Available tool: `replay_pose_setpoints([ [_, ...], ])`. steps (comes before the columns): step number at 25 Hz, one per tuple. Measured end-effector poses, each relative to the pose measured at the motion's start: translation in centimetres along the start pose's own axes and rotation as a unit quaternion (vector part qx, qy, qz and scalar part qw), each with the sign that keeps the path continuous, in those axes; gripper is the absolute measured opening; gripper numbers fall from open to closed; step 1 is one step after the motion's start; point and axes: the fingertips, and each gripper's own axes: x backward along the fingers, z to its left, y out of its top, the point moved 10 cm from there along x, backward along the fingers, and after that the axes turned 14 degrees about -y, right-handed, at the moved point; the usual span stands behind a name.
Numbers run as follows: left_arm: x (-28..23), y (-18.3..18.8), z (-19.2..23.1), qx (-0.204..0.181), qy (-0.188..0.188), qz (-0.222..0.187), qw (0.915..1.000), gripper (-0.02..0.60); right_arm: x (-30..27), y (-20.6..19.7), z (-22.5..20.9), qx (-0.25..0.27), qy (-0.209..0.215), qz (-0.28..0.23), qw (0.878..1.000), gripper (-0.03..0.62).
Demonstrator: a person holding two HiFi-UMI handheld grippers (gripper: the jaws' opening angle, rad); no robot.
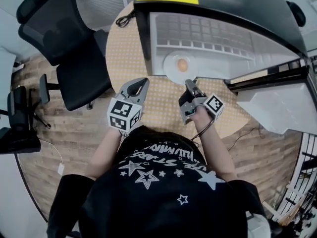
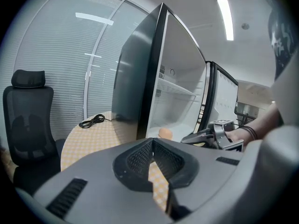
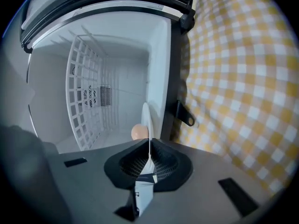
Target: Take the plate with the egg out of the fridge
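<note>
Yellow-checked cloth covers the round desk [image 1: 163,103], where a small fridge [image 1: 223,38] stands open, showing a smooth white liner and a white grid rack. At its near lip sits the thin, glossy white plate [image 1: 171,66] with the smooth brown egg [image 1: 182,64], loose and likely to roll. The right tongs [image 1: 188,83] are pinched on the plate's near rim. The left tongs [image 1: 142,83] are closed on nothing, left of the plate. The grasp looks made, so the next move is to draw the plate out level and slowly.
</note>
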Motion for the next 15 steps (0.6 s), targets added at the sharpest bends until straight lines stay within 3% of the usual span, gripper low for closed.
replay_pose_setpoints([
  [9,1.2,-0.7,-2.3,0.003,0.024,-0.003,0.9997,0.005,-0.7,-0.2,-0.2,0.019,0.014,0.026,0.999,0.041],
  [15,2.2,-0.8,-2.7,0.002,0.038,-0.006,0.9993,0.006,-1.0,0.1,-1.0,0.002,0.016,0.027,0.999,0.037],
])
